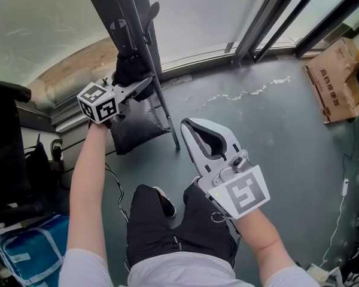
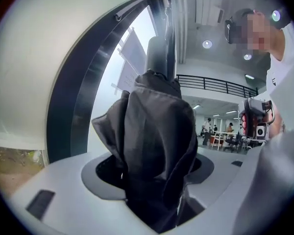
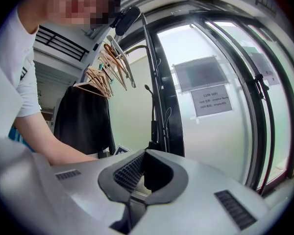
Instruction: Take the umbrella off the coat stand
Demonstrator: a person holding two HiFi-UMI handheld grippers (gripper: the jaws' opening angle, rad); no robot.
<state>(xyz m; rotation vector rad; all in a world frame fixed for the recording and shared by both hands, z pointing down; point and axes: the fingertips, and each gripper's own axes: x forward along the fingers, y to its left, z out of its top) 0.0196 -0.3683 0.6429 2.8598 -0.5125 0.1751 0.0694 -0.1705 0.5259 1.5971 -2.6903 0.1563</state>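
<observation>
Left gripper clamped on the umbrella at the coat stand

A grey floor (image 1: 275,142) runs up to the windows, with a cardboard box (image 1: 335,79) lying at its far right. The black coat stand (image 1: 128,17) rises at upper left. The folded black umbrella (image 1: 130,69) hangs against its pole, and the left gripper (image 1: 140,87) has its jaws closed on the bunched fabric, which fills the gap between them. The right gripper (image 1: 190,126) is held lower, well apart from the stand, jaws together with nothing in them
</observation>
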